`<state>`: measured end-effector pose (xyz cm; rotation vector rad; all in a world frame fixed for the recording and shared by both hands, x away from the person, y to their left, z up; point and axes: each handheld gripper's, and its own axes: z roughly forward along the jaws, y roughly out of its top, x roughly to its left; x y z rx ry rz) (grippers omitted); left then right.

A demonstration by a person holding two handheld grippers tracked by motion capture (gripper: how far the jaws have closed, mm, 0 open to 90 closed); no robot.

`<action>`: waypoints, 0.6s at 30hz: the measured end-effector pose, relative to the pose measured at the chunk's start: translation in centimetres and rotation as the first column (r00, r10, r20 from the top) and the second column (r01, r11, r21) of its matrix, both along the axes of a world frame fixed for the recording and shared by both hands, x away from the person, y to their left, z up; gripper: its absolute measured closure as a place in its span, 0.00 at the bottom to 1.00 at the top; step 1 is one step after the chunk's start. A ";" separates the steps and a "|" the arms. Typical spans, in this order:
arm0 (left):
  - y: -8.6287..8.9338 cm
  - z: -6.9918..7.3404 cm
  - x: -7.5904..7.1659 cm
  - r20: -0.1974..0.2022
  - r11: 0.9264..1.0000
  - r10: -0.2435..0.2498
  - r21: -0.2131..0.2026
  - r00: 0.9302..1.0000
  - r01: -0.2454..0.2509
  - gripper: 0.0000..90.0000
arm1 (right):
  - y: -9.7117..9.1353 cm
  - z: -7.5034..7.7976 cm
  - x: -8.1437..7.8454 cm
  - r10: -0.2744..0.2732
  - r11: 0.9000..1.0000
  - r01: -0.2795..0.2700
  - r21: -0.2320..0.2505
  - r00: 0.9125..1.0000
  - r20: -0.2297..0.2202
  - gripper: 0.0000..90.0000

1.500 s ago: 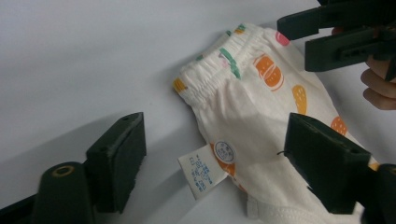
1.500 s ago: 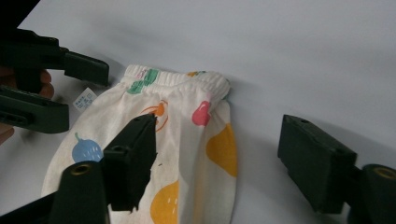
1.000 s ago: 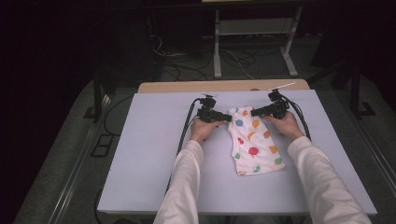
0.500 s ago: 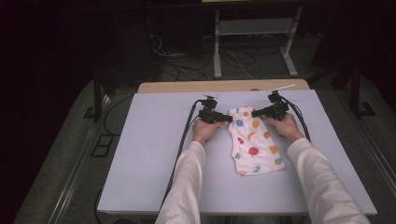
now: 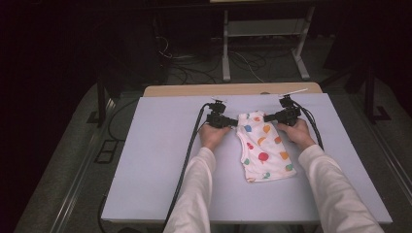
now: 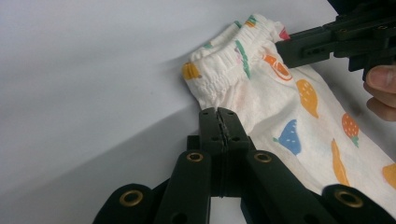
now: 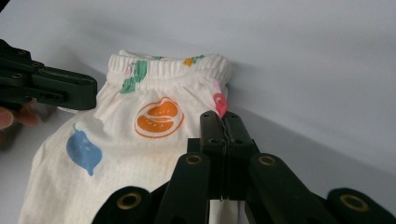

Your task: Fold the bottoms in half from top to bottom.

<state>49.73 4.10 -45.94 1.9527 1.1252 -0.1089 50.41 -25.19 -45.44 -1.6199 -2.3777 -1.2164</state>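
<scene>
the left gripper (image 5: 232,122) was found with its jaws pressed together on the side edge of the fruit-print child's shorts (image 5: 265,148), just below the elastic waistband (image 6: 224,63); the jaws had just been closing, with cloth between them. in the left gripper view the shorts spread away to the right of the closed tips, the waistband just ahead of them. the right gripper (image 5: 272,118) was likewise clamped on the opposite side edge, its jaws also having just closed on cloth. in the right gripper view the shorts lay to the left of the tips, the waistband ahead, an orange-slice print (image 7: 159,117) just beside them. the two grippers faced each other across the waistband end. the shorts lay flat on the pale table surface (image 5: 160,160), the leg end toward the person's sleeves (image 5: 192,194)
</scene>
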 end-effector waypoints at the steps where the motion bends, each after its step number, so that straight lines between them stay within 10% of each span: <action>1: 0.2 0.0 0.0 0.004 1.000 0.007 0.002 1.000 -0.007 0.98 | -0.1 0.0 0.0 -0.004 1.000 0.004 0.004 1.000 -0.001 0.97; 18: 0.6 1.3 -0.7 0.047 1.000 0.018 -0.003 0.999 -0.018 0.98 | -0.3 0.9 -0.7 -0.017 1.000 0.016 0.024 0.999 0.033 0.97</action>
